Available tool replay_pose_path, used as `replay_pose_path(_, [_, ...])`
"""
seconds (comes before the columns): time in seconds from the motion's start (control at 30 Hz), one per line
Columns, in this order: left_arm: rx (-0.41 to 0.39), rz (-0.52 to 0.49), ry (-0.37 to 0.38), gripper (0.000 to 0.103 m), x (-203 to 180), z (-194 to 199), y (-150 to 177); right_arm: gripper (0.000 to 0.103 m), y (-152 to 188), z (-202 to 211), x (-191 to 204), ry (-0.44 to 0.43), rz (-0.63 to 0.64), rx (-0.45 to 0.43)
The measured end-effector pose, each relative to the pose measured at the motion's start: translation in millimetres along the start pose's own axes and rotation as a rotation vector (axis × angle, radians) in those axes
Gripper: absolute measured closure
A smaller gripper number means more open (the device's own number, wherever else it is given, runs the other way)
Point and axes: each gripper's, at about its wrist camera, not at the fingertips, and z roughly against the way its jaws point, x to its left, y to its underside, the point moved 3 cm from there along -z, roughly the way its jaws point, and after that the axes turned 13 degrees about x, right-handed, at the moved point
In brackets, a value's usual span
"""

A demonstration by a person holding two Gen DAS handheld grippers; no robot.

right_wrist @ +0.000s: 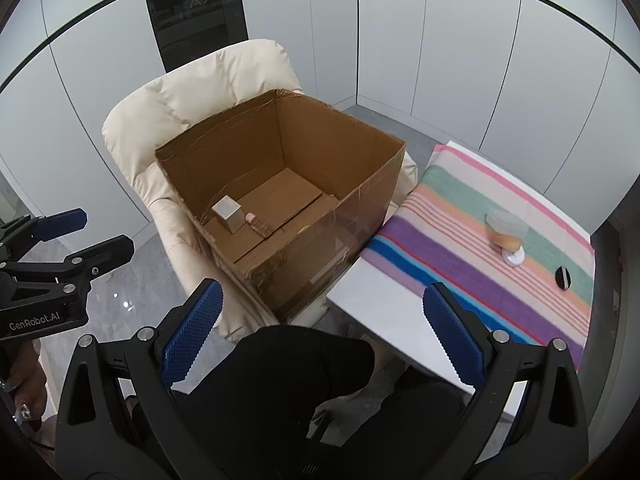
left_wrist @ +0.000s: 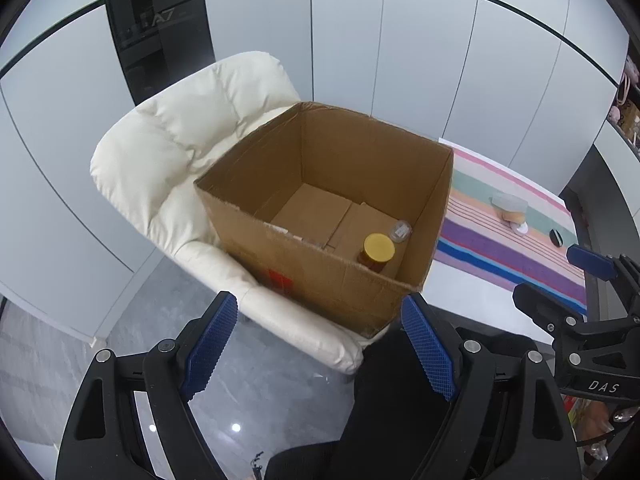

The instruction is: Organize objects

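An open cardboard box [left_wrist: 280,252] [right_wrist: 304,248] rests on a cream armchair [left_wrist: 168,148] [right_wrist: 192,92]. Inside it stand a jar with a yellow lid [left_wrist: 378,250], a small clear container [left_wrist: 401,231], a small beige box [right_wrist: 229,213] and a little pink bottle [right_wrist: 258,224]. On the striped cloth [left_wrist: 512,248] [right_wrist: 460,248] lie a clear jar with tan contents [left_wrist: 510,208] [right_wrist: 506,230], a white round lid [right_wrist: 513,257] and a small black round object [left_wrist: 556,237] [right_wrist: 564,278]. My left gripper [left_wrist: 320,344] is open and empty, before the box. My right gripper [right_wrist: 320,340] is open and empty too.
The white table [right_wrist: 384,312] under the cloth stands right of the armchair. A grey glossy floor [left_wrist: 256,380] lies below. White wall panels and a dark glass column [left_wrist: 160,28] stand behind. A person's dark-clothed legs [right_wrist: 304,380] are beneath the grippers. Shelves with items [left_wrist: 628,108] are at far right.
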Motion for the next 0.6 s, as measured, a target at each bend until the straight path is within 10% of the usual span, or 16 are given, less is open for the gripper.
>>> replay_pose_path(0.6, [0.014,0.026,0.022,0.017,1.4,7.1,21.5,0.001,20.9,18.4,17.4,-0.008,0.032,-0.004])
